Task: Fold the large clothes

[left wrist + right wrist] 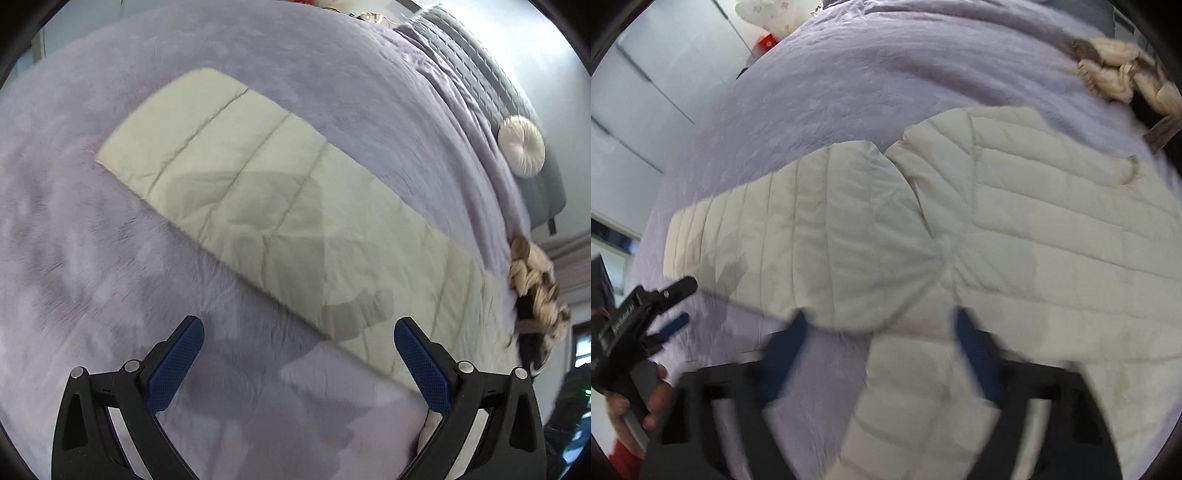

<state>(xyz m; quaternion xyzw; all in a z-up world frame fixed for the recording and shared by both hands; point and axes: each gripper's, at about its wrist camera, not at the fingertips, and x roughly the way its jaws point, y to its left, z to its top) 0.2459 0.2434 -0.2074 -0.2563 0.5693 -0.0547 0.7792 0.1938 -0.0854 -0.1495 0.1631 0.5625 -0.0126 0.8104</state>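
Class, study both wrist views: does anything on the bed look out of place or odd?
Nothing stands out. The cream quilted jacket lies flat on the lilac blanket, one sleeve stretched straight out. Both grippers, left and right, are open above it.

Motion blur is smearing the right gripper's fingers [975,354]. The picture edge is cutting off the cream jacket [1034,258] at the right, and the brown-and-cream garment [1123,85] near the bed's [849,92] far corner is showing too indistinctly to identify.

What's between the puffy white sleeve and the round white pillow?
Only bare purple blanket lies between the jacket sleeve and the round cushion, shown in the left wrist view.
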